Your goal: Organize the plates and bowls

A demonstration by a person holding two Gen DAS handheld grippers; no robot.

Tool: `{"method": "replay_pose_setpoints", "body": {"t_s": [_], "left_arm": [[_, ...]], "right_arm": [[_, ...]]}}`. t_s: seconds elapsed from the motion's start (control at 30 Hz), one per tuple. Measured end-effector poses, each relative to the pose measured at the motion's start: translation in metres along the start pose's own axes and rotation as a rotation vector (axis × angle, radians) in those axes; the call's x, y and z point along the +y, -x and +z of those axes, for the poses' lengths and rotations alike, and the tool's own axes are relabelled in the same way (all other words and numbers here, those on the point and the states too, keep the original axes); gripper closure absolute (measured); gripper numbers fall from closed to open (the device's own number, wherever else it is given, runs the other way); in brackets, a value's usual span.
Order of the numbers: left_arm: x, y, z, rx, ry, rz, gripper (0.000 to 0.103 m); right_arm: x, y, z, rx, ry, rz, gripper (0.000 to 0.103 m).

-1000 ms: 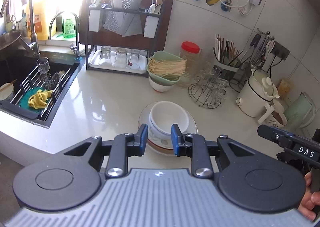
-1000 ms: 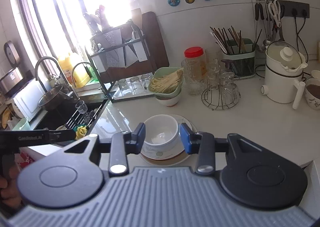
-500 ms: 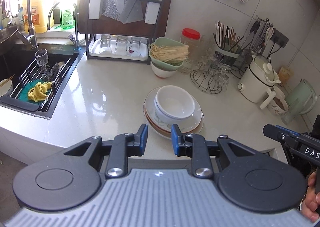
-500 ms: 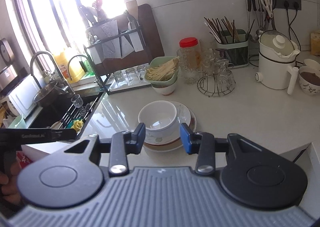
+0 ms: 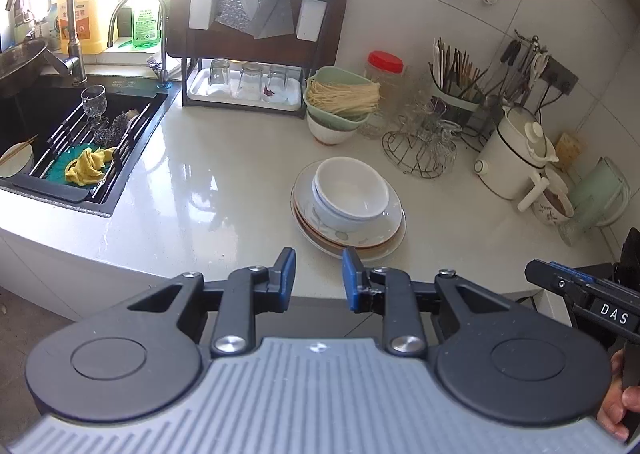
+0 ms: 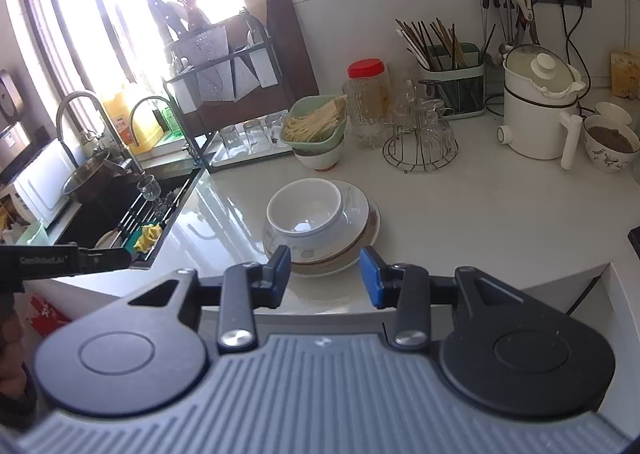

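White bowls (image 5: 350, 194) sit nested on a stack of plates (image 5: 384, 232) in the middle of the white counter; the bowls (image 6: 306, 210) and plates (image 6: 360, 226) also show in the right wrist view. My left gripper (image 5: 319, 278) is open and empty, held back over the counter's front edge, short of the stack. My right gripper (image 6: 326, 274) is open and empty, also back from the stack, its blue pads wider apart. Another white bowl (image 5: 326, 132) under a green basket of noodles (image 5: 340, 98) stands further back.
A sink (image 5: 60, 142) with a drain rack, a glass and a yellow cloth lies at the left. A dish rack (image 5: 256, 34) with glasses stands at the back. A wire glass holder (image 5: 420, 146), a white kettle (image 5: 516, 162), a red-lidded jar (image 5: 384, 70) and a chopstick holder (image 5: 456, 86) stand at the right.
Both grippers have drawn back and up from the stack, which now sits further away in both views. The bowls and plates have not moved. Both jaws stay open.
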State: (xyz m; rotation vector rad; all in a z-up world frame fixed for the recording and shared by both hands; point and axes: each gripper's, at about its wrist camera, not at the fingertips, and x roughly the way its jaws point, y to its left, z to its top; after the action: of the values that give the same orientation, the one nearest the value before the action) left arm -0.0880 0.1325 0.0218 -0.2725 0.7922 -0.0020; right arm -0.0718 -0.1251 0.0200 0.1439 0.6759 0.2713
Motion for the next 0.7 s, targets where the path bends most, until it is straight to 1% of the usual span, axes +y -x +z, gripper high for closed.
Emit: {"method": "replay_pose_setpoints", "body": {"t_s": [0.07, 0.1, 0.13, 0.17, 0.2, 0.23, 0.27, 0.3, 0.37, 0.47, 0.7], "left_arm": [[-0.002, 0.002, -0.003, 0.002, -0.003, -0.001, 0.072], [-0.003, 0.002, -0.004, 0.003, -0.005, 0.0, 0.065], [-0.004, 0.002, -0.005, 0.005, -0.007, -0.001, 0.059], [-0.005, 0.002, -0.005, 0.008, -0.011, -0.004, 0.043], [-0.006, 0.003, -0.006, 0.006, -0.016, -0.006, 0.029], [-0.008, 0.004, -0.007, 0.002, -0.022, -0.003, 0.024], [-0.01, 0.006, -0.008, -0.005, -0.03, 0.001, 0.016], [-0.011, 0.008, -0.009, -0.01, -0.037, 0.005, 0.01], [-0.012, 0.01, -0.01, -0.014, -0.041, 0.009, 0.007], [-0.013, 0.013, -0.011, -0.018, -0.047, 0.035, 0.004], [-0.014, 0.015, -0.014, -0.015, -0.053, 0.061, 0.003]], "right_arm": [[0.002, 0.002, -0.002, -0.004, 0.015, 0.001, 0.061], [0.004, 0.004, -0.002, -0.009, 0.021, 0.003, 0.058], [0.005, 0.005, -0.003, -0.014, 0.027, -0.002, 0.046], [0.006, 0.006, -0.003, -0.022, 0.035, -0.012, 0.027], [0.006, 0.007, -0.003, -0.028, 0.042, -0.017, 0.017], [0.007, 0.008, -0.003, -0.032, 0.049, -0.016, 0.011], [0.007, 0.009, -0.003, -0.035, 0.052, -0.018, 0.011], [0.006, 0.01, -0.004, -0.036, 0.054, -0.022, 0.011], [0.004, 0.01, -0.004, -0.033, 0.047, -0.023, 0.011], [0.003, 0.009, -0.005, -0.022, 0.039, -0.025, 0.011], [0.004, 0.012, -0.004, -0.041, 0.046, -0.033, 0.008]]}}
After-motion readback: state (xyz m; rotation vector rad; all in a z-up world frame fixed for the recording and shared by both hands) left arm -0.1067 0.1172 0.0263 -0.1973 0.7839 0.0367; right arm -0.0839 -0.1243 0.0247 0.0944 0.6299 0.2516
